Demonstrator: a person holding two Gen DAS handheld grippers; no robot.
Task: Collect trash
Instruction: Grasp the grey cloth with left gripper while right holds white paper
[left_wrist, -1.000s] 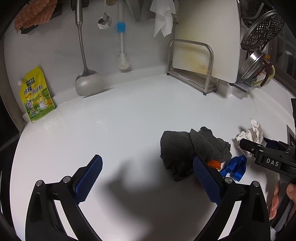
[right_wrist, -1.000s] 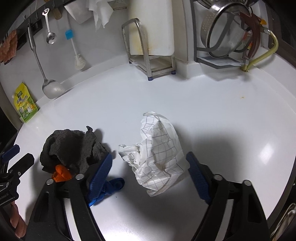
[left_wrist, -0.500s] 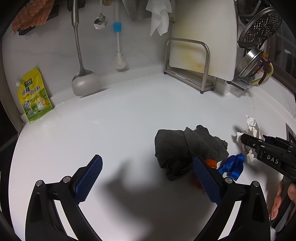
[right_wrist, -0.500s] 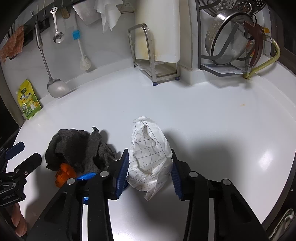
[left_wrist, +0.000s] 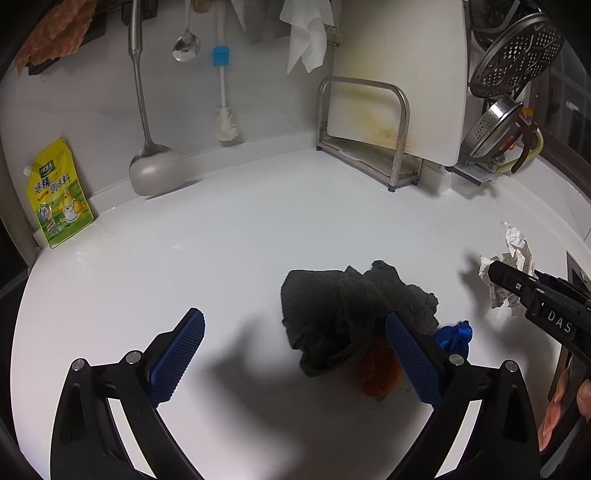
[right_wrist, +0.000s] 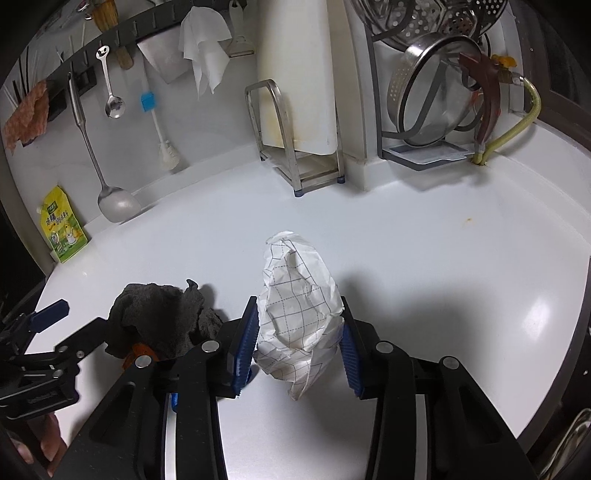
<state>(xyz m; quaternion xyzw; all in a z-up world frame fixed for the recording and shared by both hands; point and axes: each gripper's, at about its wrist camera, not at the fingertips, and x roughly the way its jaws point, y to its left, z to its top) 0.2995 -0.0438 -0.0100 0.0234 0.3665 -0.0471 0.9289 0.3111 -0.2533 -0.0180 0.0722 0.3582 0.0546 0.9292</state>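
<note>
A crumpled white paper with a grid print (right_wrist: 299, 310) stands between the blue pads of my right gripper (right_wrist: 298, 341), which is shut on it just above the white counter (right_wrist: 424, 258). From the left wrist view the same paper (left_wrist: 513, 262) shows at the far right, behind the right gripper's black tip. My left gripper (left_wrist: 295, 354) is open over the counter, with nothing between its pads. A dark grey rag (left_wrist: 347, 314) lies just beyond its right finger, with an orange scrap (left_wrist: 376, 369) and a blue scrap (left_wrist: 454, 336) beside it.
A yellow seasoning pouch (left_wrist: 59, 199) leans on the back wall at left. A ladle (left_wrist: 155, 166), spoon and brush hang there. A cutting board in a steel rack (right_wrist: 295, 122) and a colander rack (right_wrist: 432, 99) stand at the back right. A hand (left_wrist: 565, 410) grips the right handle.
My right gripper closed from wide open onto the grid paper, squeezing it narrower and taller. The left gripper stayed open and hardly moved.
</note>
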